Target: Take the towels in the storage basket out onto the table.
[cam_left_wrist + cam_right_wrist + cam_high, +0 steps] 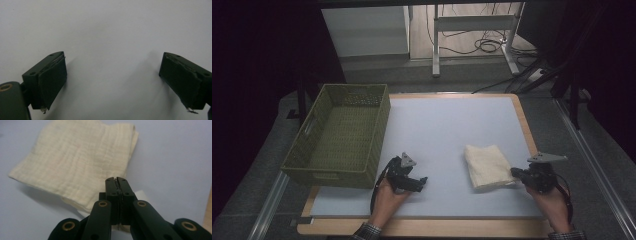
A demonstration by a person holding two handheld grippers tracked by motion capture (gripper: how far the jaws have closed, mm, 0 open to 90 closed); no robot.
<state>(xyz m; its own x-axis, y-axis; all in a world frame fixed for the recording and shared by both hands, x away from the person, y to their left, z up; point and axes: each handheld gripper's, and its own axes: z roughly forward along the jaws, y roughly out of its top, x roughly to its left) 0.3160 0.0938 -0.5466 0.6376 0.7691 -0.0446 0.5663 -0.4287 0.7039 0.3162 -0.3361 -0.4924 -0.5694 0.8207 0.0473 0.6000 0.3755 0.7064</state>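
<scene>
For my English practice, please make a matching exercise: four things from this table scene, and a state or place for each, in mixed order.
1. left gripper
2. right gripper
3. folded cloth
4. green basket

A. at the table's left edge
B. jaws wide apart over the bare mat
C. cream, lying at the mat's right side
D. jaws shut on a cloth edge

Pairs: 1-B, 2-D, 3-C, 4-A

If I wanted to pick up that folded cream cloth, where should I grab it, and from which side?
Probably by its near right corner, coming in from the right. The folded cream cloth lies flat on the white mat, so only its stacked edges give a pinch. The right claw is shut on that corner, and the cloth's edge lifts there.
</scene>
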